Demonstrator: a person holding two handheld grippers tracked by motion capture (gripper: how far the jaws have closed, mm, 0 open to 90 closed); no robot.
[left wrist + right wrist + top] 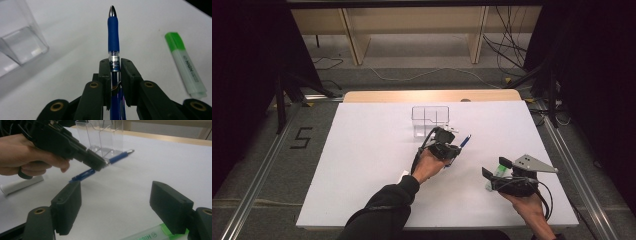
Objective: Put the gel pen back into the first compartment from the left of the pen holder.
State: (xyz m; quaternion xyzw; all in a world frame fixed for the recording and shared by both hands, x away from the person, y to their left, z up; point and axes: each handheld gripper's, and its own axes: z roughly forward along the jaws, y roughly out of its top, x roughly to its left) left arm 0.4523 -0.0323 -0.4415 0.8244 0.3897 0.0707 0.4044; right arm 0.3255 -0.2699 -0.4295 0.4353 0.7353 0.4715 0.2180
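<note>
You are gripping the blue ballpoint pen with the rubber grip and silver tip (113,37) in your left gripper (453,145), jaws clenched on its clear barrel, tip pointing away from the hand and the pen lifted off the white table top (362,150). Your right gripper (498,170) is hovering with its jaws released and spread wide, nothing between them, just above the green highlighter with the pale translucent body (186,66), which is lying flat on the table. The pickup of the pen looks done; what is left, by my reading, is carrying it to the clear plastic divided organiser (430,120) standing just beyond your left gripper, and dropping it into a compartment, all of which look empty. The highlighter is not yet grasped. A white cylindrical marker-like thing (21,184) is lying near your left hand (428,167). Nothing is blocking the way to the organiser, though you are holding the pen almost level, so it needs tipping upright to clear the tall walls.
</note>
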